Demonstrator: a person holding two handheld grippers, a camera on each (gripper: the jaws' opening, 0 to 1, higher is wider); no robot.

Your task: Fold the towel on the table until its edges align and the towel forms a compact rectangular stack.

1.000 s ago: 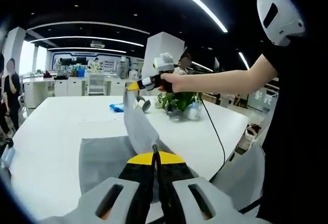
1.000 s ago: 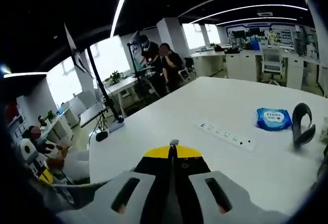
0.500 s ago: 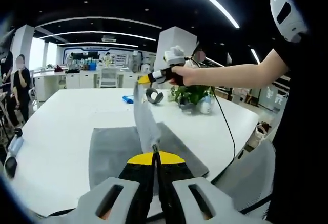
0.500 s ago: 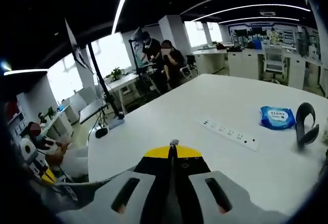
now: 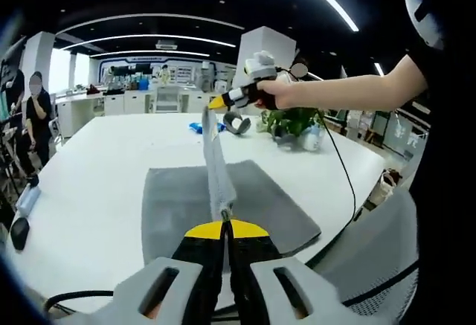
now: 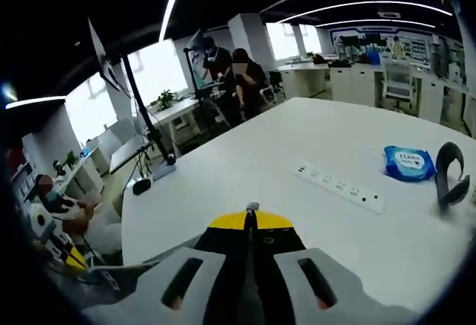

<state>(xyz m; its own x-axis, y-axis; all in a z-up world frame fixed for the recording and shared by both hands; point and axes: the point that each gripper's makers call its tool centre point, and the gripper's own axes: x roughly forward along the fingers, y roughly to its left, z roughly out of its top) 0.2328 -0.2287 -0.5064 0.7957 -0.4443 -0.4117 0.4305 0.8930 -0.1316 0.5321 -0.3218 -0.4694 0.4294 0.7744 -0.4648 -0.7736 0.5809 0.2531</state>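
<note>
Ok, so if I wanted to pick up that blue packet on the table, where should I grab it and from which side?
Probably by a short end of the blue packet, coming down from above. It lies flat on the white table, so no face stands up to pinch. It sits between the power strip and a dark curved band, so come in across those gaps.

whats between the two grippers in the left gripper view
A raised edge of the grey towel stretches taut from the left gripper to the right gripper, seen in the left gripper view.

The left gripper view looks along the surface [image 5: 89, 184] toward the far desks; the right gripper view faces across the same surface [image 6: 245, 176] — both cameras sit low, close above it.
</note>
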